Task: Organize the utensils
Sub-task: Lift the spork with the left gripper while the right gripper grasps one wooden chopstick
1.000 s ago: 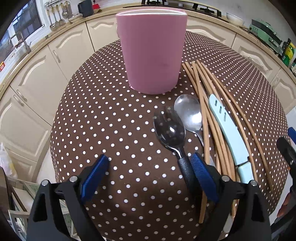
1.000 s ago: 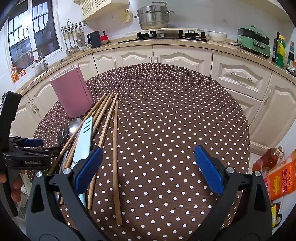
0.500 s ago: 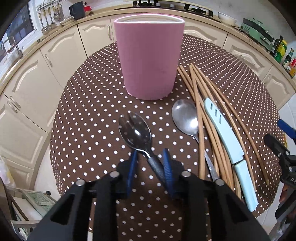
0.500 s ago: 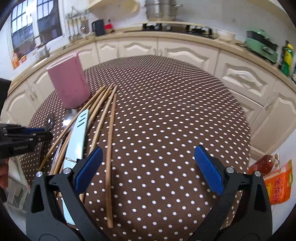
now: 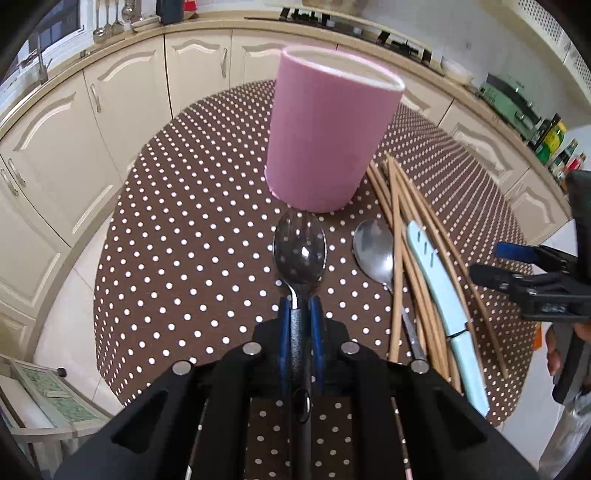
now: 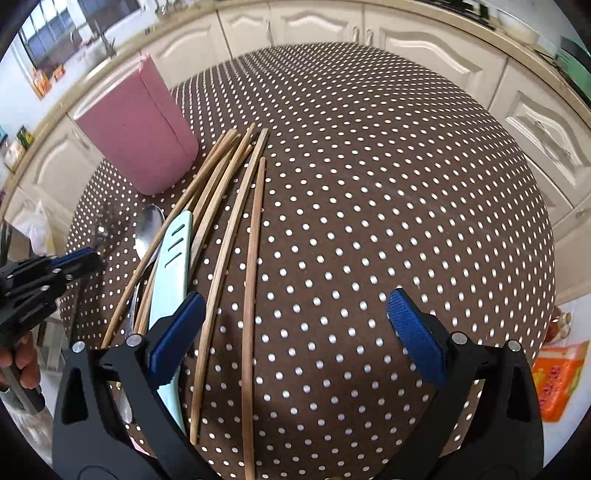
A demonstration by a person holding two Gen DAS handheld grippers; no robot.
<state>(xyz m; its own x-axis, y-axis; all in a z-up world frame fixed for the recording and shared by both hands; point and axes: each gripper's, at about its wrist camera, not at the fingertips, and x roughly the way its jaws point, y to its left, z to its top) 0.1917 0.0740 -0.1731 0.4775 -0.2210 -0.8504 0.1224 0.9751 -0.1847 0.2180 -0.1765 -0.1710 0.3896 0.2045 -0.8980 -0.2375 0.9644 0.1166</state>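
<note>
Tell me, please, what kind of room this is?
Most likely a home kitchen: cream cabinets under a curved countertop, ladles hanging by the window, and a gas hob behind the polka-dot table.

- A round table [image 6: 388, 184] with a brown cloth with white dots.
- Cream cupboards [image 5: 122, 96] curve behind it.
- A window [image 6: 48, 48] lets in daylight.
- A stove [image 5: 354, 31] on the counter.

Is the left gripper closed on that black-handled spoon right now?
Yes, shut on it. The left gripper has both blue pads pressed against the black-handled spoon, whose bowl points toward the pink holder.
</note>
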